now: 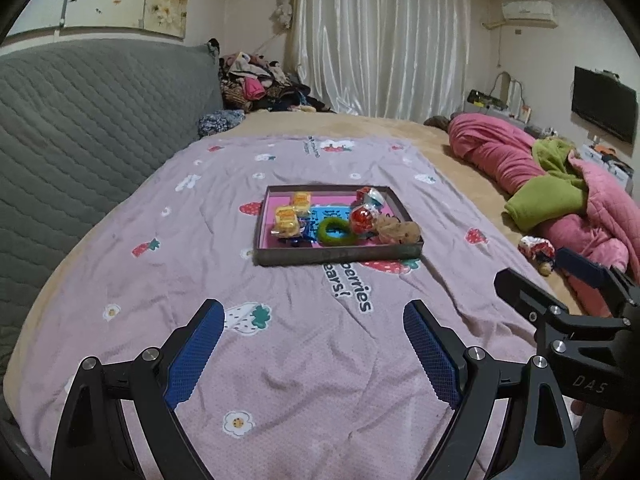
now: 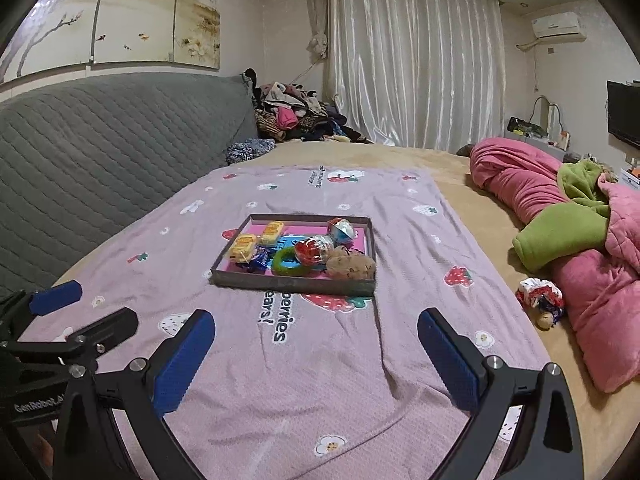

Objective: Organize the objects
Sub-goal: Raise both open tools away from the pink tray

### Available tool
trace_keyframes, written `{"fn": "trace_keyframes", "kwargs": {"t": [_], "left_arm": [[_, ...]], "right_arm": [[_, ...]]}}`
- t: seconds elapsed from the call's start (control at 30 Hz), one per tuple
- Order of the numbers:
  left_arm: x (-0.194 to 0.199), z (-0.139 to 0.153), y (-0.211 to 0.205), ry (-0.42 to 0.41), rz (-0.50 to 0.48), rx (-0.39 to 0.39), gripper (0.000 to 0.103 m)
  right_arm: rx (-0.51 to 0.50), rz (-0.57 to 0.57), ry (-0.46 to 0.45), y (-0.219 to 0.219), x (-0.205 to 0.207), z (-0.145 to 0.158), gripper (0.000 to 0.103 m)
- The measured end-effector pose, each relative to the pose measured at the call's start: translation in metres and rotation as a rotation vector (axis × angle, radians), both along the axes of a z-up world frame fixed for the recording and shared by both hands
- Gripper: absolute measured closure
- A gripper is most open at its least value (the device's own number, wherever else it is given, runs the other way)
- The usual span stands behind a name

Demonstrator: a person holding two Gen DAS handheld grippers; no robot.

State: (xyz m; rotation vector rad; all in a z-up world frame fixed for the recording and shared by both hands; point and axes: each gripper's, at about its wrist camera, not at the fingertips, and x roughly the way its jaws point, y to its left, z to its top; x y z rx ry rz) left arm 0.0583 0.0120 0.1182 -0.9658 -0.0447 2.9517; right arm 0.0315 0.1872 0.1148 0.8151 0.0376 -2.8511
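Note:
A shallow dark tray (image 1: 340,257) (image 2: 292,285) with a pink floor sits mid-blanket. In it lie two yellow snack packets (image 1: 286,218) (image 2: 242,246), a green ring (image 1: 336,233) (image 2: 289,261), a red foil-wrapped ball (image 1: 362,218) (image 2: 314,249), a brown plush (image 1: 400,232) (image 2: 352,266) and a blue piece. My left gripper (image 1: 314,308) (image 2: 86,310) is open and empty, well short of the tray. My right gripper (image 2: 317,316) (image 1: 548,276) is beside it, also open with nothing between its fingers.
The lilac strawberry blanket (image 1: 280,360) covers a tan bed. A small cloth doll (image 1: 536,252) (image 2: 540,300) lies off the blanket at the right, next to a pink and green quilt (image 2: 580,240). A grey padded headboard (image 1: 80,140) rises on the left, clothes heaped behind it.

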Motion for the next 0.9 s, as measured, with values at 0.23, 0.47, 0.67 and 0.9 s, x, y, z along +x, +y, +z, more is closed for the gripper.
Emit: {"fn": "trace_keyframes", "kwargs": {"t": [0.23,0.47,0.67,0.9], "left_arm": [[-0.004,-0.015,-0.003,0.008,0.024,-0.007,0.011],[-0.014,-0.040,-0.004,-0.025,0.036,-0.004,0.011],[-0.023,-0.051,-0.005,-0.038,0.052,-0.017,0.011],[-0.027,-0.059,-0.004,-0.053,0.054,-0.017,0.011]], "right_arm": [[0.012,-0.011,-0.003,0.006,0.000,-0.013,0.001],[0.015,-0.015,-0.041,0.009,-0.005,-0.040,0.001],[0.010,-0.024,-0.053,0.013,-0.009,-0.050,0.001],[0.015,-0.025,-0.090,0.015,-0.013,-0.065,0.001]]}}
